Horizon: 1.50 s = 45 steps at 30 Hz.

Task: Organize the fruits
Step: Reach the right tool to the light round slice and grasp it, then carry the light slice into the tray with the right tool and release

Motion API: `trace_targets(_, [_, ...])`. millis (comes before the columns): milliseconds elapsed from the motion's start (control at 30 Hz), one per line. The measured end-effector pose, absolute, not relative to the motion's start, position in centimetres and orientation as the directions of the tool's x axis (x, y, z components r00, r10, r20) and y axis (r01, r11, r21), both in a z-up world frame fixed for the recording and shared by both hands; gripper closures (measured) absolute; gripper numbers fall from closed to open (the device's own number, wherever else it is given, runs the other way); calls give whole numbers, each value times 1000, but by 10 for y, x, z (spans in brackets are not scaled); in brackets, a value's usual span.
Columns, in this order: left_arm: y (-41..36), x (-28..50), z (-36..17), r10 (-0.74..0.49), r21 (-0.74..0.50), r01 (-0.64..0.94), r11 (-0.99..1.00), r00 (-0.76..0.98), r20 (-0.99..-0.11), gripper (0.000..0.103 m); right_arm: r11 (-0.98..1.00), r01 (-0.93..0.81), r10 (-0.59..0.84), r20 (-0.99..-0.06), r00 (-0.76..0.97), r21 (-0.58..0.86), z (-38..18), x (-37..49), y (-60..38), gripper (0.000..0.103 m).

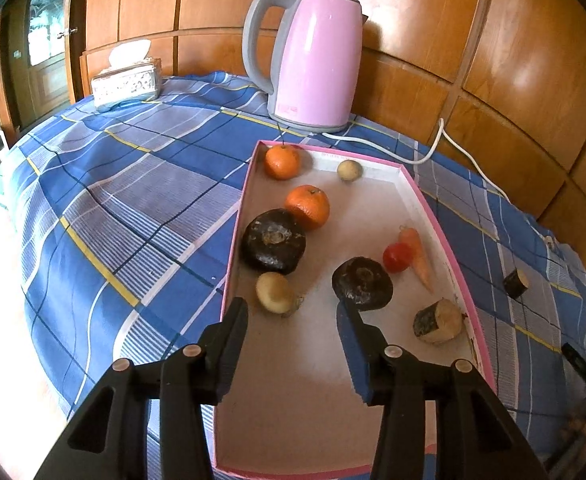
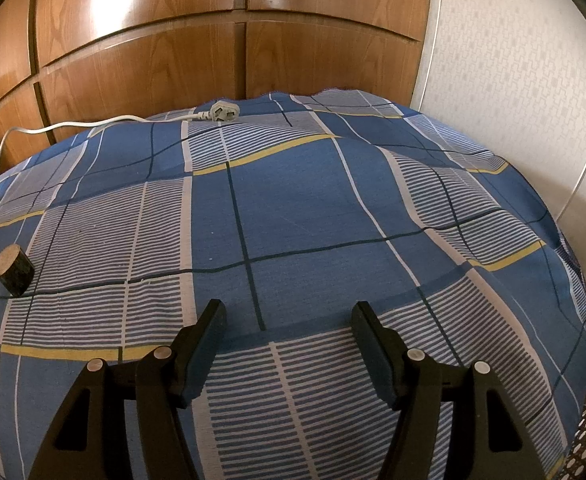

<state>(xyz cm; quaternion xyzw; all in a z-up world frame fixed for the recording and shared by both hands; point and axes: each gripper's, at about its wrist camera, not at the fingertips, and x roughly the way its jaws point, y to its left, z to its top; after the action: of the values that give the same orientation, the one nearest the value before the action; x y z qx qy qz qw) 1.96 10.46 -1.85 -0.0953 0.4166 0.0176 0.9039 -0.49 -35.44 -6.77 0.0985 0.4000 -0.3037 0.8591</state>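
Observation:
A pink-rimmed shallow box (image 1: 433,208) lies on the blue checked cloth. In it are two oranges (image 1: 307,206) (image 1: 281,162), two dark round fruits (image 1: 273,241) (image 1: 361,283), two pale small round ones (image 1: 276,293) (image 1: 349,170), a red tomato (image 1: 397,257), a carrot (image 1: 419,256) and a cut dark-skinned piece (image 1: 438,321). My left gripper (image 1: 293,312) is open and empty over the box's near half. A second cut piece (image 1: 515,283) lies on the cloth outside the box; it shows at the left of the right wrist view (image 2: 14,266). My right gripper (image 2: 287,314) is open and empty above the cloth.
A pink electric kettle (image 1: 313,60) stands behind the box; its white cord (image 1: 445,140) runs right to a loose plug (image 2: 224,112). A tissue box (image 1: 127,82) sits at the far left. Wooden panels (image 2: 213,40) back the table. The cloth drops off at the right edge (image 2: 573,280).

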Motion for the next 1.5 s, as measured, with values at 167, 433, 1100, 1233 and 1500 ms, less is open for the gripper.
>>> trace_targets(167, [108, 16, -18, -32, -154, -129, 980, 656, -754, 50, 797, 599, -445, -749, 492, -80, -67, -4, -353, 36])
trace_targets(433, [116, 11, -17, -15, -155, -153, 976, 662, -749, 43, 806, 581, -440, -773, 457, -114, -61, 5, -350, 36])
trace_targets(1100, [130, 10, -20, 2, -167, -196, 966, 654, -757, 40, 999, 28, -29, -862, 506, -17, -55, 130, -213, 66])
trace_targets(1233, [131, 11, -22, 6, -167, -205, 965, 649, -761, 38, 998, -13, -52, -855, 515, -68, -59, 123, -207, 66])
trace_targets(1500, [129, 11, -22, 4, -166, -201, 966, 649, -761, 37, 994, -98, 23, -830, 558, -39, -34, 122, -183, 66])
